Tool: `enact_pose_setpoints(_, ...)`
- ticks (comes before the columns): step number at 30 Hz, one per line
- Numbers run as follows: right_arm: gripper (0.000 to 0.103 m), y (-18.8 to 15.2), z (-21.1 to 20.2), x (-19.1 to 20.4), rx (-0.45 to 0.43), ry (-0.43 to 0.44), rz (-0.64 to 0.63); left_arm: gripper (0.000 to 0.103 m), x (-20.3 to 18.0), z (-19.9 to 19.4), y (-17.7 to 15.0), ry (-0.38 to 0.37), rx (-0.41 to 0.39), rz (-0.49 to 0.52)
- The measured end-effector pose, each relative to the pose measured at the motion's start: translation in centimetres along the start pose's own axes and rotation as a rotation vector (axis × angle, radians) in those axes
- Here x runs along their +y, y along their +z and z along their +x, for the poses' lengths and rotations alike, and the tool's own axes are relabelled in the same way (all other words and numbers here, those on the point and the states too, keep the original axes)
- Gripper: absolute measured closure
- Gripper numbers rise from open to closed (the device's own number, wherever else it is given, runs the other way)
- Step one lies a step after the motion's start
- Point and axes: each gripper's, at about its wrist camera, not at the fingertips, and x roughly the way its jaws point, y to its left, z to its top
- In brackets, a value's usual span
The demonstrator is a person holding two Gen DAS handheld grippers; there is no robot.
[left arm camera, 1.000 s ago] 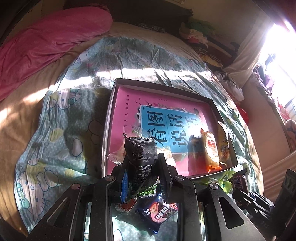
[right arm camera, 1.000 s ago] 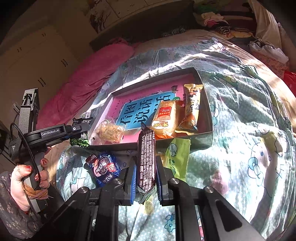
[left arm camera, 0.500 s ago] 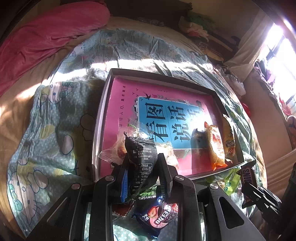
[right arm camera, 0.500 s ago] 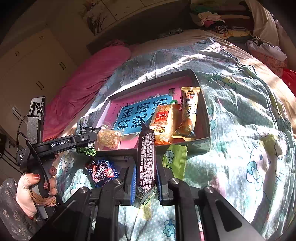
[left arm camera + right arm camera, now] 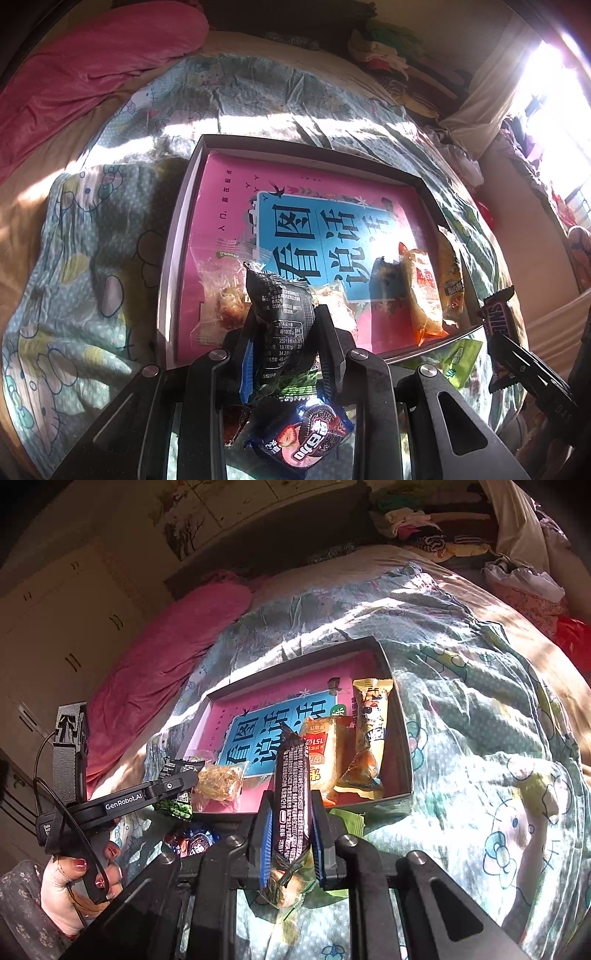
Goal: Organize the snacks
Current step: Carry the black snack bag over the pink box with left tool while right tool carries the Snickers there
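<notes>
The left gripper point(image 5: 283, 325) was clamped on a black snack packet point(image 5: 279, 314), held upright just over the near edge of the shallow box point(image 5: 177, 236) on the bed. The right gripper point(image 5: 291, 834) pinched a dark chocolate bar point(image 5: 291, 797) upright, in front of the box's near wall, where an orange packet point(image 5: 325, 760) and a yellow one point(image 5: 369, 734) lay.

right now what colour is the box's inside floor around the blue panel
Pink box floor, clearest in the left wrist view.

"GenRobot.AI" on the left hand-held gripper point(image 5: 177, 786).
</notes>
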Motion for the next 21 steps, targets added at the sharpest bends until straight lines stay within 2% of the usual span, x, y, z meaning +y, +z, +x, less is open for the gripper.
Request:
enact_pose_setpoints(12,0.085,2.0,1.6,1.2,-0.014,0.011,-0.031,0.074,-0.8,0.7,0.2,-0.007,0.011,0.009)
enact_pose_setpoints(21,0.085,2.4,3.4,1.2,0.013,0.013,-0.029,0.074,-0.9,0.9,0.4,-0.015,0.012,0.006)
